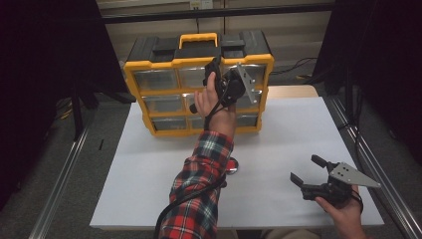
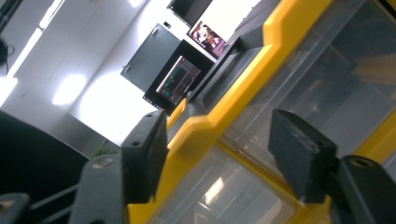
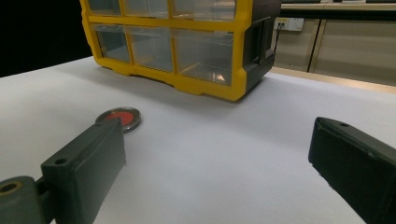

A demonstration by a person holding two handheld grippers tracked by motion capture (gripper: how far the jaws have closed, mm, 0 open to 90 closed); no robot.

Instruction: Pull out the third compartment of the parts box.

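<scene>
- The drawer cabinet [image 1: 164,84] is standing at the far middle of the tabletop [image 1: 278,129], its drawer fronts facing the person.
- The left gripper [image 1: 213,69] is hovering up against the cabinet's top row of drawers, its jaws sitting either side of a top-row drawer front [image 2: 299,79].
- The small round disc [image 3: 119,118] is lying flat on the tabletop before the cabinet, well apart from it, beside the left sleeve [image 1: 199,194].
- The right gripper [image 1: 306,172] is sitting near the tabletop's near right corner, its jaws pointing left towards the disc.
</scene>
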